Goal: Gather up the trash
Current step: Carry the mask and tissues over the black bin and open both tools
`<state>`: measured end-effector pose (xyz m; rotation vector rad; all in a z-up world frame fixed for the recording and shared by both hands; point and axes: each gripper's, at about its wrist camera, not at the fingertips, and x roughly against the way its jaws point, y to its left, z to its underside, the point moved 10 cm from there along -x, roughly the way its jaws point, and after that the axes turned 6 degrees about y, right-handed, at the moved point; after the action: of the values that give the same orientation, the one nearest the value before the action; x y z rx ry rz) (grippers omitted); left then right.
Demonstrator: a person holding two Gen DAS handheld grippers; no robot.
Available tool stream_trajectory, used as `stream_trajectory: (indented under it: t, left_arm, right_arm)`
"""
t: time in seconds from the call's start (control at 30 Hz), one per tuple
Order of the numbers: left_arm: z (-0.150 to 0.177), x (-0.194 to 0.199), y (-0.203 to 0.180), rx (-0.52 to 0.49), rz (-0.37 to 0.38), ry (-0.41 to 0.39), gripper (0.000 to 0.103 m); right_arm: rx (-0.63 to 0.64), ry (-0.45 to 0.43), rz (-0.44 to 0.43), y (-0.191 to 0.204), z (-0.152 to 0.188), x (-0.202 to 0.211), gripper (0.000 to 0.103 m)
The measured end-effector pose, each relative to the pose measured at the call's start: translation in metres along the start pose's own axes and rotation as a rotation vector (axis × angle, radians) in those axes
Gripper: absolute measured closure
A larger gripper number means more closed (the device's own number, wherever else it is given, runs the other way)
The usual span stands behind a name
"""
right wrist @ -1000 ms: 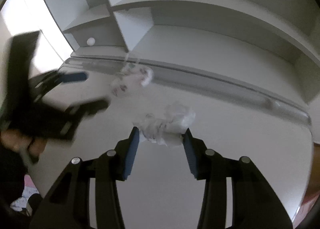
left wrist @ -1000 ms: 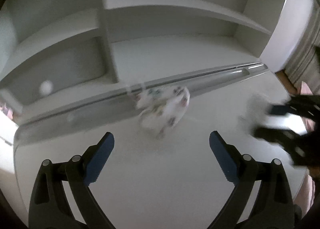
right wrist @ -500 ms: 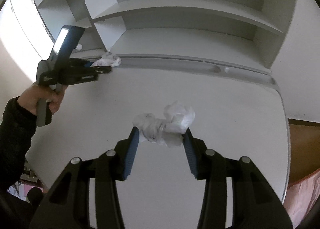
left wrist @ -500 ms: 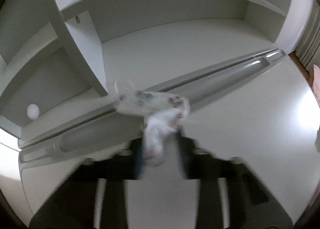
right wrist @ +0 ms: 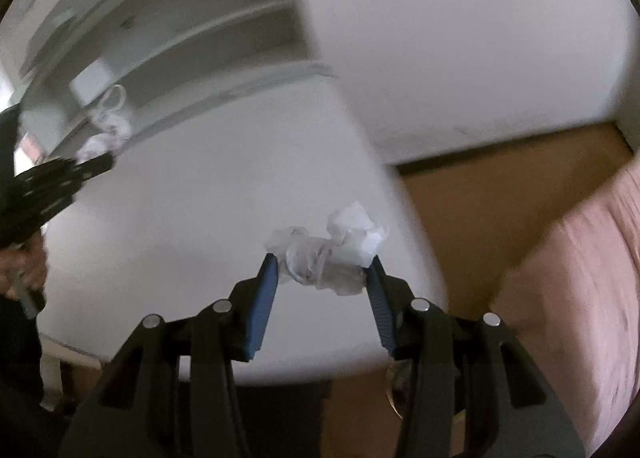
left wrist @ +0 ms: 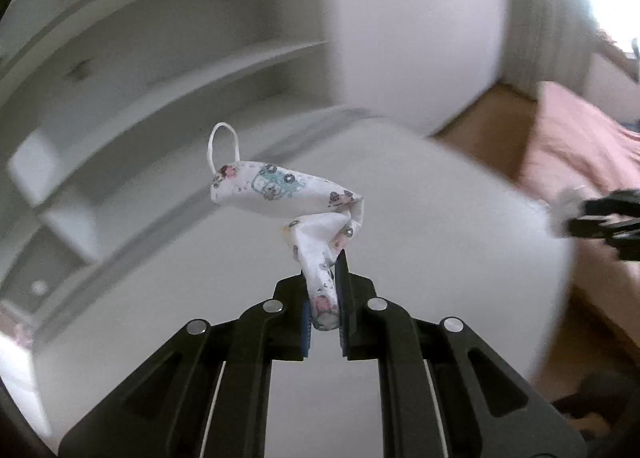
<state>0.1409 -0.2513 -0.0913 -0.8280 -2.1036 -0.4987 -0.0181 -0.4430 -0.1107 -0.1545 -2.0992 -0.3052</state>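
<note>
2 pieces of trash held clear of the desk, 1 in each gripper.

Left gripper [left wrist: 323, 298] is clamping further on the twisted tail of a printed face mask [left wrist: 280, 194]; the mask body and ear loop stand free above the white desk [left wrist: 400, 218]. Right gripper [right wrist: 322, 278] has its pads pressed on both sides of a crumpled tissue wad [right wrist: 332, 254], held over the desk's edge near the brown floor [right wrist: 500, 194]. No bin is visible. Judgement: keep both grips firm in transit, carry the mask low so the loop cannot snag, and release only directly over the receptacle.
</note>
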Motion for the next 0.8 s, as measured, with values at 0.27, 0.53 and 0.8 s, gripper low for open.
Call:
stream_trajectory:
  t: [0.27,0.53,0.8]
  left_arm:
    - [0.007,-0.009,-0.233,-0.227,0.343,0.008,0.094]
    - [0.060,-0.065,-0.367,-0.405,0.469,0.134,0.094]
    - [0.115,-0.173,-0.416,-0.486,0.434,0.330,0.094]
  right_arm:
    - [-0.280,0.041,0.139,-0.154,0.123,0.013,0.059]
    - [-0.438,0.127,0.131,-0.227,0.222,-0.020,0.059]
    - [-0.486,0.278,0.066,-0.248,0.276,-0.100,0.059]
